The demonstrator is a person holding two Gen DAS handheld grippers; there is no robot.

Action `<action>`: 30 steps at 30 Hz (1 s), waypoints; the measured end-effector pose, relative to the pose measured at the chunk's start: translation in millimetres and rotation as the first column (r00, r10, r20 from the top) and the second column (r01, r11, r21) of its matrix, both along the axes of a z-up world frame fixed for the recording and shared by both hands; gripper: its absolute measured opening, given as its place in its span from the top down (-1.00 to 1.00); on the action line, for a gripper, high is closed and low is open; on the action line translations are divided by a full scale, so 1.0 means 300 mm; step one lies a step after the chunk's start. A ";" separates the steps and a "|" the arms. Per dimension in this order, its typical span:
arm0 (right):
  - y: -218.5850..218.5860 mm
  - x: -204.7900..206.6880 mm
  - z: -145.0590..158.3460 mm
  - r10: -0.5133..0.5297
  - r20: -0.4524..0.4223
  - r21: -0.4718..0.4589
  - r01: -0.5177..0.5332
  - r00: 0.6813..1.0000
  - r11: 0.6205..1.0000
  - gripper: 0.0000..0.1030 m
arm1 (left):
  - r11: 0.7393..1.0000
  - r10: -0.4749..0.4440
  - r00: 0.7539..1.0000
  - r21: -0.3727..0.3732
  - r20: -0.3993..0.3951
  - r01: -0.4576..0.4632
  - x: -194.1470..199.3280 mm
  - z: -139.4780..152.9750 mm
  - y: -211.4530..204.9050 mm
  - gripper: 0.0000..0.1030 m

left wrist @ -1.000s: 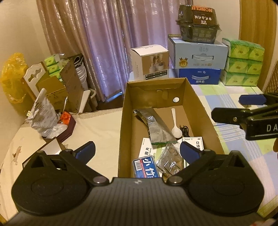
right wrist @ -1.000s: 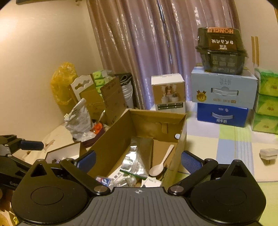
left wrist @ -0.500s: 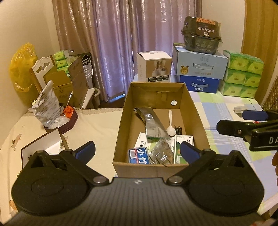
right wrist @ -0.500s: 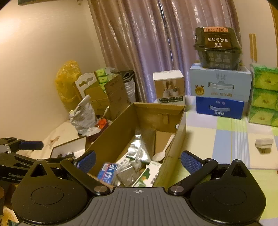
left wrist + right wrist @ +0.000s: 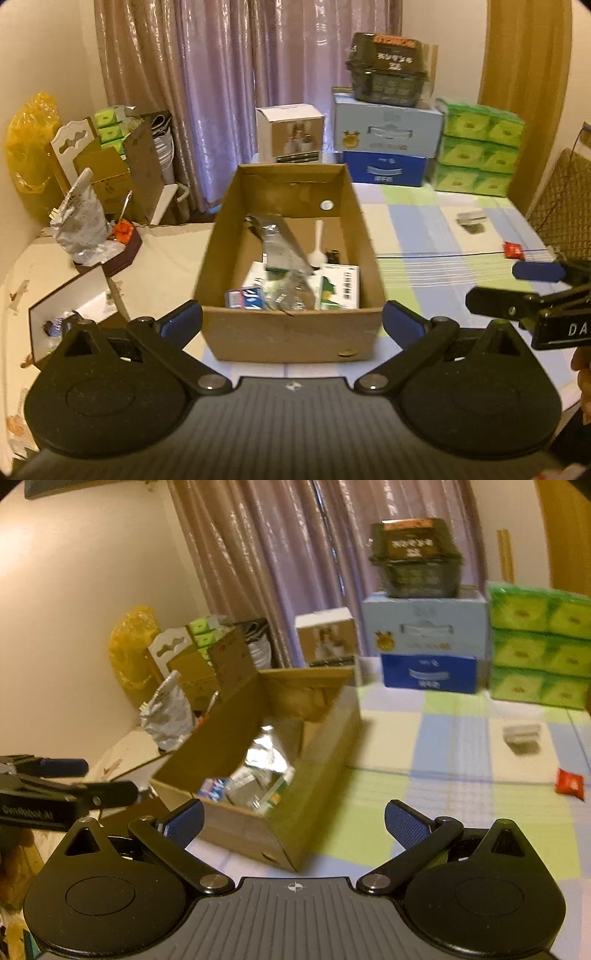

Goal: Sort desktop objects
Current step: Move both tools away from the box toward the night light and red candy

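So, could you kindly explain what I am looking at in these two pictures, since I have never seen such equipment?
A person holds a pair of tongs in each hand; a camera on each looks forward along its two blue-padded fingers. The left tongs and right tongs are both open and hold nothing. Ahead on the checked tablecloth stands an open cardboard box containing a white spoon, a foil packet and small cartons. A red sachet and a small white object lie loose on the cloth.

Cream walls [image 5: 74, 590] are lit by warm indoor light. The back is covered by shiny mauve curtains [image 5: 229, 74]. A checked tablecloth [image 5: 443, 236] is spread over the table; a white chair back [image 5: 70, 144] is seen at left.
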State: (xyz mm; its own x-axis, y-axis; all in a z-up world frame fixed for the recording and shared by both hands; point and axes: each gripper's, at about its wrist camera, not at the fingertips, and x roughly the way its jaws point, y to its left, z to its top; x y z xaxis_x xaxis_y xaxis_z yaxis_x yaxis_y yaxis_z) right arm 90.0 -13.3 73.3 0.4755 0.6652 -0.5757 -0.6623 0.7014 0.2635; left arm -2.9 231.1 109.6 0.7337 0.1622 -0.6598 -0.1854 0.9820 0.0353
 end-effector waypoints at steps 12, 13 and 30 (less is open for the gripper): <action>-0.276 -0.033 -0.036 -0.106 -0.013 -0.036 0.106 0.994 0.994 -0.96 | 0.998 -0.021 1.000 -0.054 -0.002 0.021 -0.059 -0.050 -0.160 -0.98; -0.298 -0.031 -0.037 -0.122 -0.016 -0.037 0.121 0.992 0.992 -0.96 | 0.998 -0.031 0.999 -0.058 -0.005 0.031 -0.056 -0.054 -0.175 -0.98; -0.717 0.060 -0.040 -0.414 -0.011 -0.064 0.413 0.910 0.909 -0.96 | 0.970 -0.230 0.972 -0.082 -0.037 0.227 0.128 -0.147 -0.481 -0.98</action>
State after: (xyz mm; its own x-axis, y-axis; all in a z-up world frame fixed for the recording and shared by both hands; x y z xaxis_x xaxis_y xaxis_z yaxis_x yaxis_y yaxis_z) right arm 108.1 -228.3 61.4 0.6861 0.3764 -0.6226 -0.3035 0.9258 0.2254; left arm 35.5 86.8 65.4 0.7142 -0.0586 -0.6975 0.0445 0.9983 -0.0384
